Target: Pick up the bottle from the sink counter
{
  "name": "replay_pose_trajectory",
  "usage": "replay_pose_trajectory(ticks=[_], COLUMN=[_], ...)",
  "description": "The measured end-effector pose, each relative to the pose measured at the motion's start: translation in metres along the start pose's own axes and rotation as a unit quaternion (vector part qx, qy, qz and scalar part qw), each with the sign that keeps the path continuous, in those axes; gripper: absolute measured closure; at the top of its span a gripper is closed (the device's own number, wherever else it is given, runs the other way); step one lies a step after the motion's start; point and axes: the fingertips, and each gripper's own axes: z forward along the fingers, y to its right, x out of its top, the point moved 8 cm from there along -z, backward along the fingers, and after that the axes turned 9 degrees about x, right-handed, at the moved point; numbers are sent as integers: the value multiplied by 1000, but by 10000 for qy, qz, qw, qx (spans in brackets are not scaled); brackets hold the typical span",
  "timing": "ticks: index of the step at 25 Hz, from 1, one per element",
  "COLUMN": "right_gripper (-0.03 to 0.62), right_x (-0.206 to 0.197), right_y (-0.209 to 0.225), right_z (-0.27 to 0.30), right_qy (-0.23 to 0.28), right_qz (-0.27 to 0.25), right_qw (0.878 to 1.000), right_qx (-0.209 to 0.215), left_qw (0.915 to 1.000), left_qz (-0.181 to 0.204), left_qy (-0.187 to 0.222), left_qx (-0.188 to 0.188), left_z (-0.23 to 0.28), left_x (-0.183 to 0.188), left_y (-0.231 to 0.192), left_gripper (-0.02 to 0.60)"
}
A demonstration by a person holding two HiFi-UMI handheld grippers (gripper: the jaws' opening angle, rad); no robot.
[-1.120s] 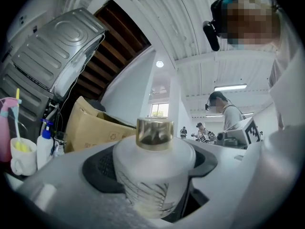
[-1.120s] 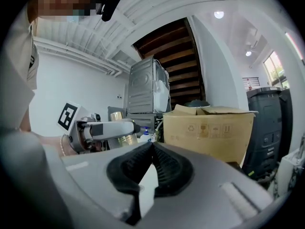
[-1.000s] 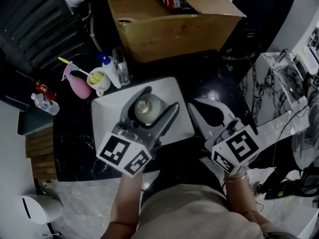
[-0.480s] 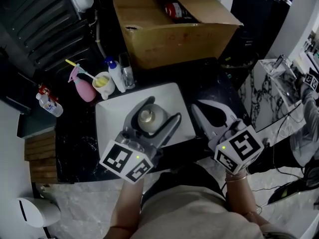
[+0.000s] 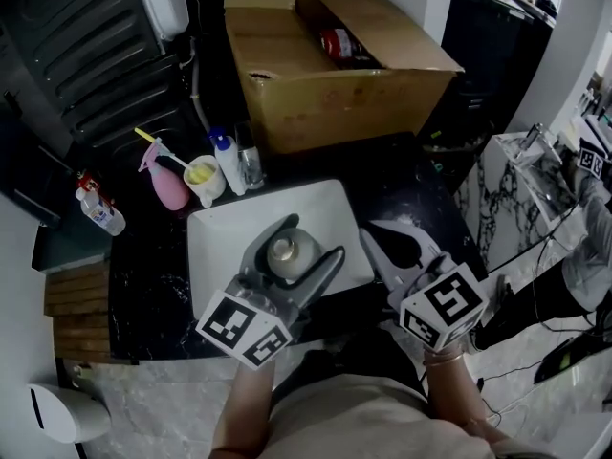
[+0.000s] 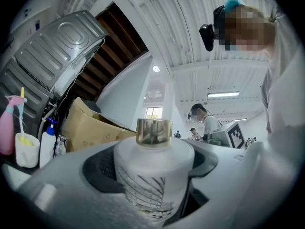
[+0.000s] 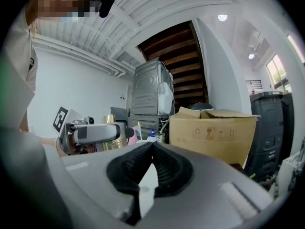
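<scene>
black stone sink counter [image 5: 143,275] fills the middle of the head view, with a white rectangular sink basin [image 5: 215,247] set into it. behind the basin stands a large open brown cardboard box [image 5: 354,94] with a red can [image 5: 339,44] lying inside.

along the counter's back left edge are four things in a row:
- a pink spray bottle [image 5: 170,187]
- a white cup [image 5: 203,180] just beside it, with something yellow in it
- a white plastic bottle with a blue cap [image 5: 229,163]
- a clear glass [image 5: 251,165] next to that

well apart from these, at the far left, lies a small clear bottle with a red cap [image 5: 100,210].

the left gripper [image 5: 311,240] is over the basin, its jaws spread wide and clamped on the round white bottle with a gold cap [image 6: 152,166]. both dark pads press against the bottle's sides and it stands upright between them. whether its base rests on anything cannot be made out.

the right gripper [image 7: 152,147] is off to the right of the basin, over the dark counter. its jaws are closed together, their ribbed black pads meeting at the tips with nothing between them.
</scene>
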Motion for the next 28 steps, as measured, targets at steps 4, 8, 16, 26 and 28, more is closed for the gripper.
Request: replay_pose_trajectory(ticks=[4, 8, 16, 26, 28], right_gripper=[591, 591, 591, 591, 591], right_x=[-4, -6, -15, -12, -10], right_y=[0, 4, 5, 10, 8], right_z=[-1, -3, -4, -1, 1], right_qy=[-58, -7, -65, 27, 57], right_qz=[46, 69, 111, -19, -57], right_qw=[10000, 9999, 9998, 9996, 9996], right_qx=[27, -86, -165, -287, -283], left_qw=[10000, 10000, 9997, 9993, 9993], left_qz=[-11, -37, 133, 109, 106], left_qy=[-27, -57, -156, -109, -115], left_qx=[-22, -8, -149, -332, -351], left_z=[1, 3, 5, 7, 7], left_x=[-5, -9, -14, -17, -17], left_y=[0, -1, 6, 9, 8], left_gripper=[224, 225, 225, 225, 225])
